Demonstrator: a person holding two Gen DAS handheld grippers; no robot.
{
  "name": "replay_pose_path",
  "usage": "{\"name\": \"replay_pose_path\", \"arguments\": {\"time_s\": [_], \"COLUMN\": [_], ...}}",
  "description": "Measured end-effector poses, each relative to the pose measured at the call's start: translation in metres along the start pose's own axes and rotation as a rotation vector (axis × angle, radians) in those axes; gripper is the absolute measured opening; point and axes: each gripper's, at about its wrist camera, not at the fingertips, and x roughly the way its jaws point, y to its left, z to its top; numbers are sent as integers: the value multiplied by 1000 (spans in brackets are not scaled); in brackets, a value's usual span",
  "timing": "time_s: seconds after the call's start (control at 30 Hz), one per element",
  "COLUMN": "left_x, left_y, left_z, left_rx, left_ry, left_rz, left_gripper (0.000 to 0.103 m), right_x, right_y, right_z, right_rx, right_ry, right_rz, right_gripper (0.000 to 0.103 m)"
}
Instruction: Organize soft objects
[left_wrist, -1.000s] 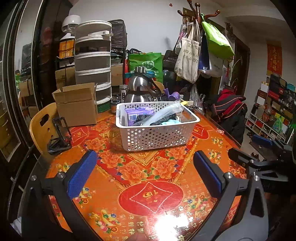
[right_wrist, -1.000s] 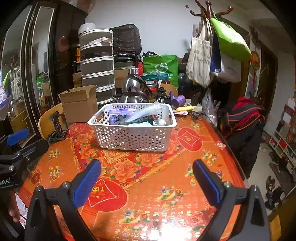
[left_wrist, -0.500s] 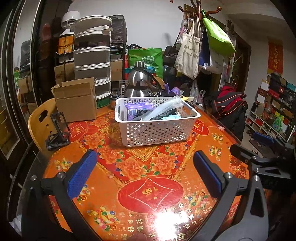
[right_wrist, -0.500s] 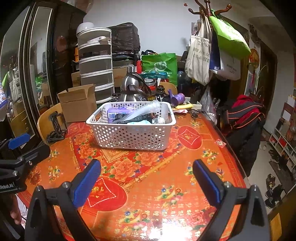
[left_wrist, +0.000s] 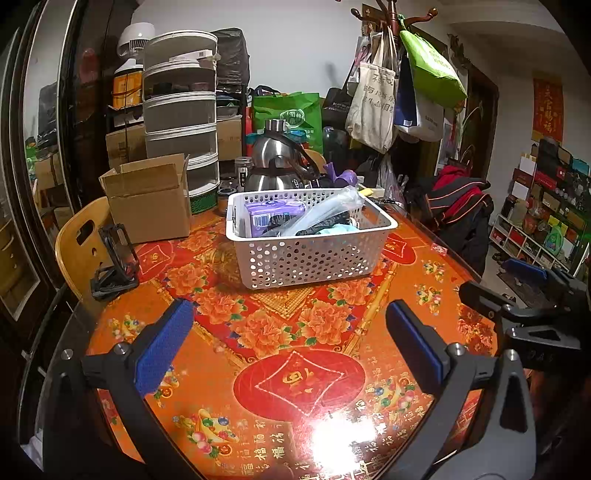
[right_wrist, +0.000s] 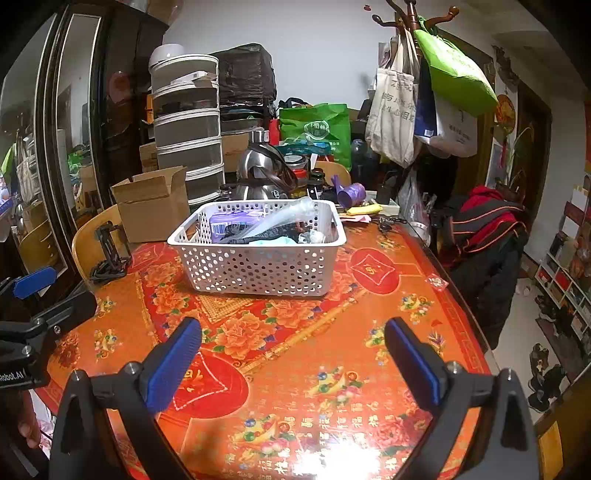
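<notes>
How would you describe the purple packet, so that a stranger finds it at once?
On the orange table stands a white perforated basket. The purple packet lies inside it, at the far left end by the wall. Unlike the clear bag and dark cloth beside it, it is purple with a barcode label.

Both views have dropped and eased closer: the basket (left_wrist: 312, 240) now sits lower, drifting toward 6 o'clock.

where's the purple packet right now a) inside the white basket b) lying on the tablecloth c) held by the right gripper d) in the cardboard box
a: the purple packet sits inside the white basket among other soft items, while the left gripper and right gripper are both open and empty.
</notes>
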Motion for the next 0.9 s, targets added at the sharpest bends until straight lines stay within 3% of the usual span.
{"name": "replay_pose_path", "arguments": {"time_s": [0.9], "left_x": [1], "left_y": [-5], "left_z": [-4], "left_rx": [10], "left_ry": [4], "left_rz": [-4], "left_gripper": [103], "right_x": [-2], "right_y": [-3], "right_z": [-1], "right_rx": [-1], "right_ry": [3], "right_rz": [-5], "right_gripper": [99]}}
